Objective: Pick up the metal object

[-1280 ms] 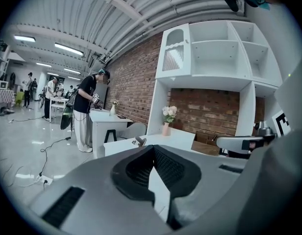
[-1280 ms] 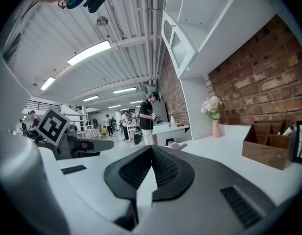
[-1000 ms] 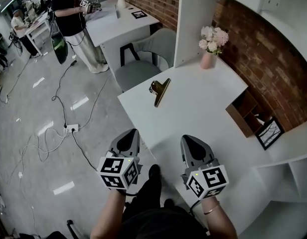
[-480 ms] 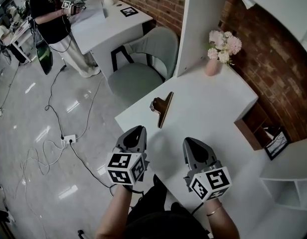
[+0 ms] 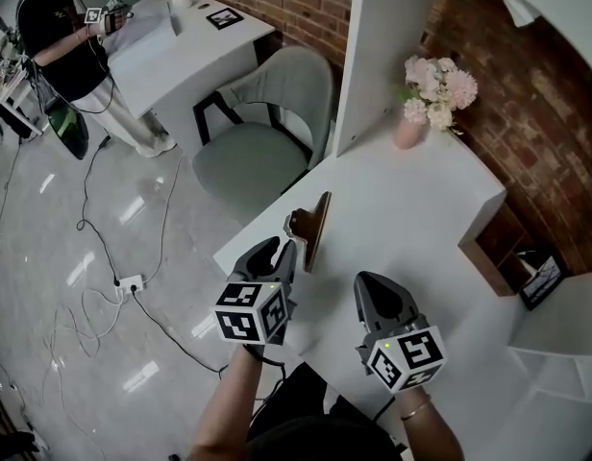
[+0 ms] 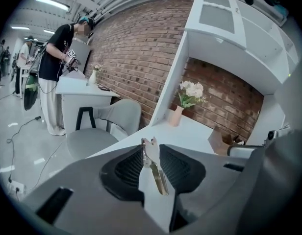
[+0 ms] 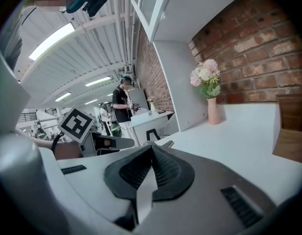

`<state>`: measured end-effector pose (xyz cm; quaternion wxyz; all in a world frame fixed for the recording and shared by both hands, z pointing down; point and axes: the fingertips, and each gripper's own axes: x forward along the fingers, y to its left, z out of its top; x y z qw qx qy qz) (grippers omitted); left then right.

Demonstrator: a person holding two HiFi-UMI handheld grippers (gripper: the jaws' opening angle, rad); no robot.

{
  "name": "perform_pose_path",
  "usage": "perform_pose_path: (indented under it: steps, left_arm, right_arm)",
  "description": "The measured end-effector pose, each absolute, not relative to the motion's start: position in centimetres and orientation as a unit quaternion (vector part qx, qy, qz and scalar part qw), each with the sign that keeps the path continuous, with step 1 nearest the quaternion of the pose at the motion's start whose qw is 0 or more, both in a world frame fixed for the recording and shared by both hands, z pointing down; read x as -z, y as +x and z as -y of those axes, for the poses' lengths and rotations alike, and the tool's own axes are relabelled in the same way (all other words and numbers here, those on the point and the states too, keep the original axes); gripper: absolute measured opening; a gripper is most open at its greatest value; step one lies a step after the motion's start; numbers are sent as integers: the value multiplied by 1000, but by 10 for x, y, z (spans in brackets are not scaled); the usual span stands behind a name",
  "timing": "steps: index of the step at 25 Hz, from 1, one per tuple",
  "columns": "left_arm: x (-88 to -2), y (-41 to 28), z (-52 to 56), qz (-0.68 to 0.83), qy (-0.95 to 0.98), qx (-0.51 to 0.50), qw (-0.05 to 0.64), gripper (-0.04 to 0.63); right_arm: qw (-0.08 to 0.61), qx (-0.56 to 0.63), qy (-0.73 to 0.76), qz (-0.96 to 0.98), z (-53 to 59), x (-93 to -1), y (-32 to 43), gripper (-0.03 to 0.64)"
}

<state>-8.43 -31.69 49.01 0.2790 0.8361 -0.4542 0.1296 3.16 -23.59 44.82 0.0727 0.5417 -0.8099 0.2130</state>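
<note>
1. A brass-coloured metal clip (image 5: 312, 227) lies on the white table (image 5: 411, 200), near its left edge.
2. The left gripper (image 5: 281, 250) points at the clip, with its tip just beside the clip's near end.
3. The right gripper (image 5: 371, 286) is over the table nearer the person, apart from the clip.
4. A pink vase of flowers (image 5: 408, 129) stands at the table's far side.
5. A grey chair (image 5: 267, 133) stands beyond the table.

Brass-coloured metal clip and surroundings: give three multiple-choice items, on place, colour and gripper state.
1. The brass-coloured metal clip lies: A near the white table's left edge, just ahead of the left gripper; B mid-table; C at the far right corner.
2. The slim vase holding flowers is: A blue; B pink; C black.
3. The right gripper's jaws are: A together, empty; B wide apart; C on the clip.
A: the head view shows it by that edge. B: it looks pink. A: its own view shows the pads meeting.
</note>
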Motion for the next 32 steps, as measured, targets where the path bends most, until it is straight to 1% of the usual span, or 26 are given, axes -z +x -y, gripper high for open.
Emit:
perform_pose_path:
  steps: [5, 14, 21, 25, 29, 32]
  left_arm:
    - [-515, -76, 338, 438, 830, -151, 311, 101]
    - [-540, -61, 362, 416, 811, -183, 369, 101]
    - [-535, -54, 362, 402, 810, -154, 399, 59]
    - [-526, -44, 359, 389, 818, -134, 402, 17]
    - [-523, -35, 354, 379, 826, -141, 392, 12]
    - [-514, -35, 350, 385, 835, -148, 365, 11]
  right_arm:
    - [76, -221, 551, 801, 250, -455, 35, 5]
    - [82, -231, 565, 788, 257, -461, 43, 5]
    - [82, -230, 568, 786, 255, -459, 45, 5]
    - [81, -223, 569, 787, 252, -454, 47, 5]
    - [80, -221, 577, 782, 246, -450, 53, 5]
    - [77, -216, 578, 783, 244, -445, 55, 5]
